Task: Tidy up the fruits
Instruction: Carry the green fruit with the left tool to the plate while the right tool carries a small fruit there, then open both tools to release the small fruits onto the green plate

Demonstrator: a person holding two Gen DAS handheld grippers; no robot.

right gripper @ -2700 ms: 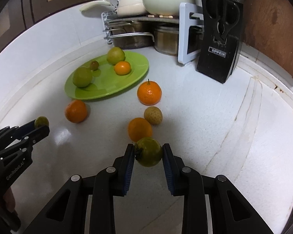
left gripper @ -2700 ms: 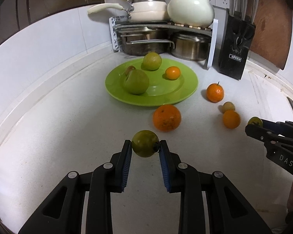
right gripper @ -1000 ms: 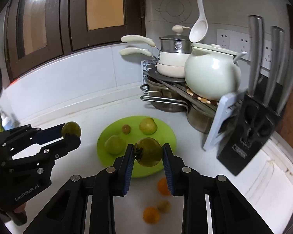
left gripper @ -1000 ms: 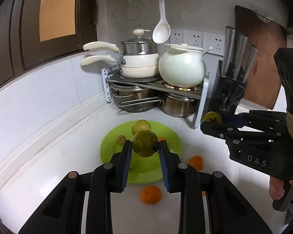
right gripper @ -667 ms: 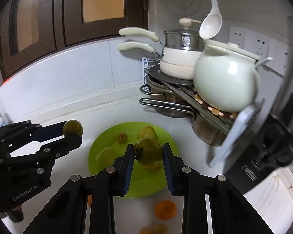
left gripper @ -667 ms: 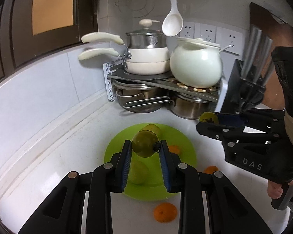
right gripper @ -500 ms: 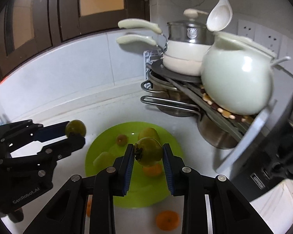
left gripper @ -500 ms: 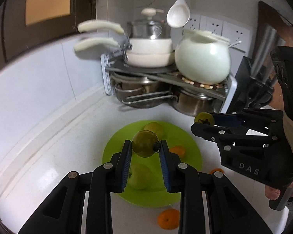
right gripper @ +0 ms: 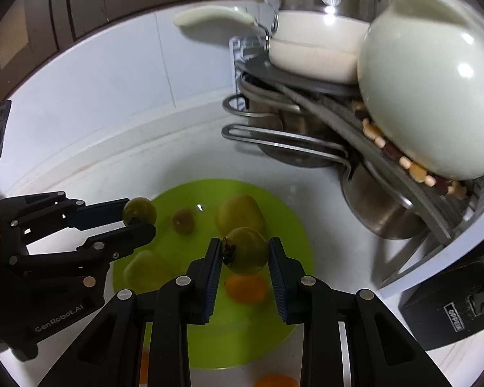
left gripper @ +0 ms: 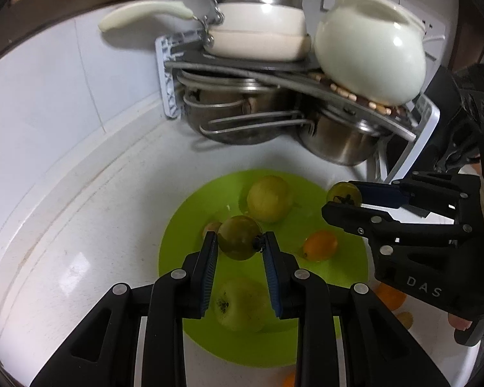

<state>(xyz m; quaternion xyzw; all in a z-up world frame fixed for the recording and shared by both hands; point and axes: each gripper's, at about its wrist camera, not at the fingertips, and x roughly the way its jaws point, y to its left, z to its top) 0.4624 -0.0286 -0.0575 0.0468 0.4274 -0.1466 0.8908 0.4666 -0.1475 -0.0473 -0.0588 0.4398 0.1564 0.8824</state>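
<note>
A green plate (left gripper: 190, 213) (right gripper: 177, 193) lies on the white counter with two green apples (left gripper: 267, 198) (left gripper: 238, 304), a small orange (left gripper: 321, 244) and a small brown fruit (right gripper: 183, 221) on it. My left gripper (left gripper: 238, 245) is shut on a small green fruit (left gripper: 238, 237) and holds it above the plate's left part. My right gripper (right gripper: 245, 254) is shut on another green fruit (right gripper: 247, 250) above the plate's right part. Each gripper shows in the other's view, the left (right gripper: 138, 217) and the right (left gripper: 342, 198).
A pot rack (left gripper: 274, 96) with steel pots, white pans and a white ceramic pot (left gripper: 369, 54) stands just behind the plate. A black knife block (right gripper: 451, 312) is at the right. Loose oranges (left gripper: 392, 296) (right gripper: 274, 380) lie on the counter beside the plate.
Both grippers have moved forward and down over the plate, each still holding its green fruit. The plate and pot rack now loom closer.
</note>
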